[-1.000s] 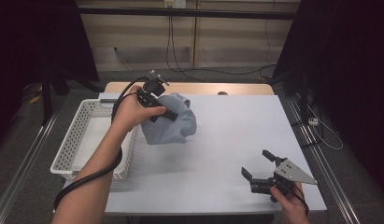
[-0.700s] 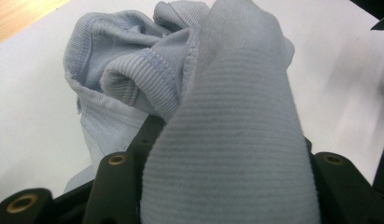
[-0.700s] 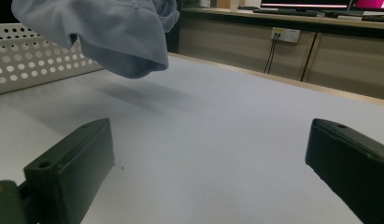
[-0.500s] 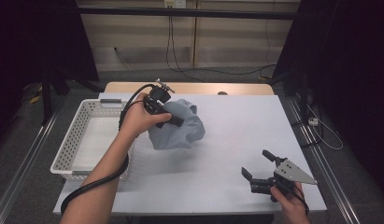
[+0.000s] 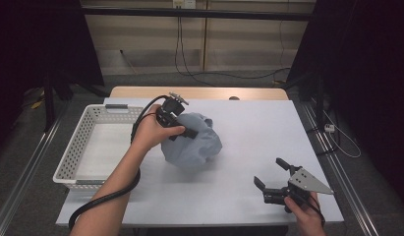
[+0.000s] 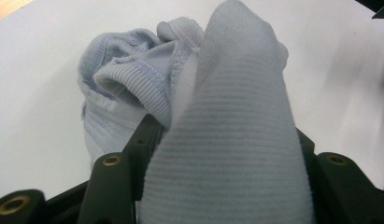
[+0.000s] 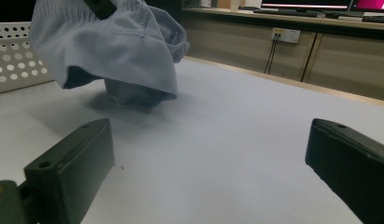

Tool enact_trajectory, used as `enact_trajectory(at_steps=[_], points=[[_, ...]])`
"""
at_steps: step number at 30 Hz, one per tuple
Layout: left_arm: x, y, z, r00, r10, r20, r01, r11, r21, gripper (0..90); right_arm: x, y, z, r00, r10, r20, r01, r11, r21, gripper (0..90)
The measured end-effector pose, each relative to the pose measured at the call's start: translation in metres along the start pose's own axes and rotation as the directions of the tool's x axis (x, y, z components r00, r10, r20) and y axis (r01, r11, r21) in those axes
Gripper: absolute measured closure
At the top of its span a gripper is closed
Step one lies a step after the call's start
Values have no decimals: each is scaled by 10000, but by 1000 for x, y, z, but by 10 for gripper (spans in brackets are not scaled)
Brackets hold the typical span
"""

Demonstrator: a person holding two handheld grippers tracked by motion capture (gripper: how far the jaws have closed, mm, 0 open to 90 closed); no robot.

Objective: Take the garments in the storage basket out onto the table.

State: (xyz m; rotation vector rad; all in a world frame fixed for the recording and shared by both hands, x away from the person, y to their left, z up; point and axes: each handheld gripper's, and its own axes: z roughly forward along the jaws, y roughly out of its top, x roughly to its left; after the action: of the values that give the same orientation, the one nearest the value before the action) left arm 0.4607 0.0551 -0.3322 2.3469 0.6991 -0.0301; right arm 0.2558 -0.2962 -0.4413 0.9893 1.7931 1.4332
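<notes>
1. The left gripper (image 5: 182, 129) was clamped on a pale blue garment (image 5: 192, 142), jaws shut w/ a fold of ribbed fabric pinched between them; the left gripper view showed cloth bulging up over both jaws.
2. The garment hung bunched from that grip above the white table (image 5: 248, 128), left of centre. In the right gripper view its lower end met the surface while one flap hung clear, shadow under it.
3. The right gripper (image 5: 273, 181) sat near the front right corner of the table, jaws wide apart, nothing between them, well apart from the garment.
4. Open room: the whole right half of the table was bare, as was the strip between the two grippers. Front edge was close behind the right gripper; right edge near it too.
5. A white perforated basket (image 5: 76, 147) stood at the table's left edge, just beside the left hand (image 5: 150, 132) & garment, so it boxed in that side.
6. The left gripper's cable (image 5: 111, 196) looped down along the forearm, over the front left of the table.
</notes>
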Motion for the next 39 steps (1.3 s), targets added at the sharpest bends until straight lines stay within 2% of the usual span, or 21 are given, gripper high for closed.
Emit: enact_trajectory(at_steps=[6,7,10,11,12,17,19,21,25,26,29,33,36,39], points=[[-3,-1,4,10000,-8,71,9,9999,-159,454,1,0,1,10000,-66,-5,66,10000,31,6],[-5,-1,6,9998,-202,71,204,9992,-330,449,1,0,1,10000,-79,-11,79,10000,46,7],[-6,-2,8,9997,-184,128,188,9993,-318,441,1,0,1,10000,-77,-17,77,10000,45,7],[-6,-2,8,9998,-176,129,180,9993,-321,435,1,0,1,10000,-84,-22,84,10000,42,6],[-5,-2,8,9999,-3,139,7,9997,-244,428,1,0,1,10000,-77,-34,77,10000,52,7],[-6,-2,11,9996,-146,224,153,9993,-329,377,1,0,1,10000,-80,-38,80,10000,43,6],[-7,-1,11,9998,-11,203,17,9996,-267,362,1,0,1,9999,-92,-52,93,9999,71,7],[-8,-1,12,9996,-59,279,66,9997,-255,350,1,0,2,9999,-125,-36,126,9999,113,7],[-7,1,9,9991,8,428,12,9990,-456,328,2,0,2,9998,-186,-74,187,9997,156,7],[-8,1,8,9988,-99,487,127,9982,-580,308,2,0,2,9998,-200,-81,201,9997,146,7],[-7,2,5,9995,0,312,19,9982,-605,271,2,0,2,9998,-206,-71,207,9997,153,7],[-4,-2,2,9995,-260,195,272,9974,-668,237,2,0,2,9998,-203,-78,204,9996,183,7],[0,-5,-2,9998,-189,86,194,9979,-621,225,2,0,3,9997,-210,-101,212,9995,213,7],[3,-9,-5,9989,-469,11,469,9967,-665,212,3,0,4,9998,-129,-133,133,9995,278,7]])
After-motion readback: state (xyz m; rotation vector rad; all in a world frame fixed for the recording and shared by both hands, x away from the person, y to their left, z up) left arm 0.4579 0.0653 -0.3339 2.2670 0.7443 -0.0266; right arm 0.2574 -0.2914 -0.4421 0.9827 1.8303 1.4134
